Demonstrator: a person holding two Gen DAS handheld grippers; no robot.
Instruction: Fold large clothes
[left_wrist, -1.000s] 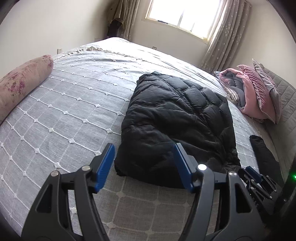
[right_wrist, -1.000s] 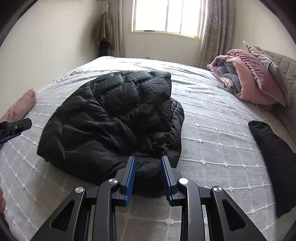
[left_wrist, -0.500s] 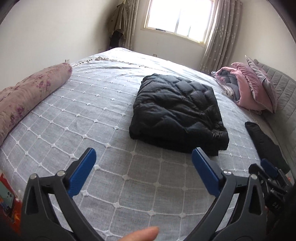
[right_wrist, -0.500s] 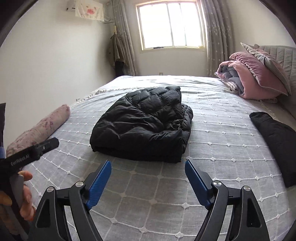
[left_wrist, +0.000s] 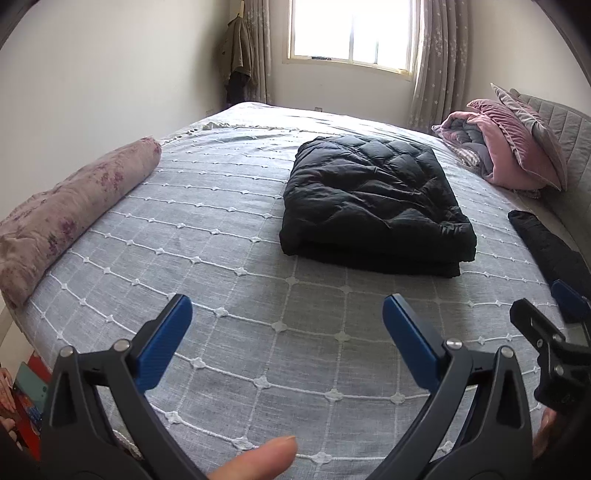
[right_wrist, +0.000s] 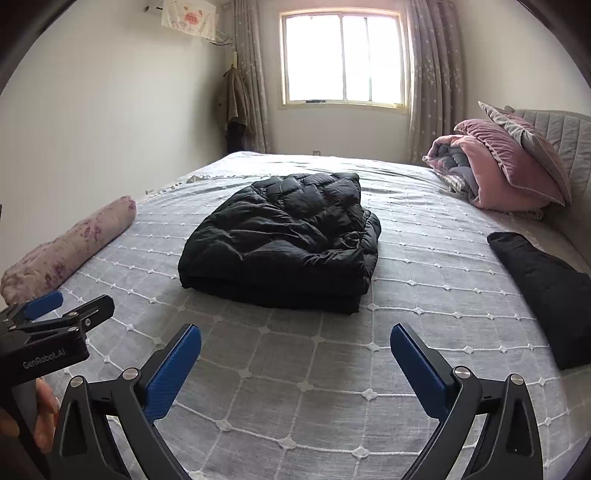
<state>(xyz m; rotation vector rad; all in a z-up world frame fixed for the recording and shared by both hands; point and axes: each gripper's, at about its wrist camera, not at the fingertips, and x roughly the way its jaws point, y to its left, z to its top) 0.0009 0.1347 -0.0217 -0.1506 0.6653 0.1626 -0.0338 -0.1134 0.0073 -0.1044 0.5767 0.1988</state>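
Observation:
A black puffer jacket (left_wrist: 369, 199) (right_wrist: 288, 243) lies folded into a thick rectangle in the middle of the grey quilted bedspread (left_wrist: 221, 295). My left gripper (left_wrist: 287, 301) hovers over the near part of the bed, short of the jacket, open and with nothing between its blue pads. My right gripper (right_wrist: 296, 328) is also back from the jacket. Its jaws are opening and stand wide, with only bedspread between them. Each gripper shows at the edge of the other's view: the right gripper (left_wrist: 550, 314) and the left gripper (right_wrist: 66, 306).
A floral bolster (left_wrist: 74, 210) lies along the bed's left edge. Pink and grey bedding and pillows (left_wrist: 498, 155) are piled at the right by the headboard. A second black garment (right_wrist: 546, 284) lies near the right edge. A thumb (left_wrist: 258, 458) shows at the bottom.
Both grippers let go of the jacket's near edge, opened wide and pulled back toward the foot of the bed. The jacket now lies folded and untouched.

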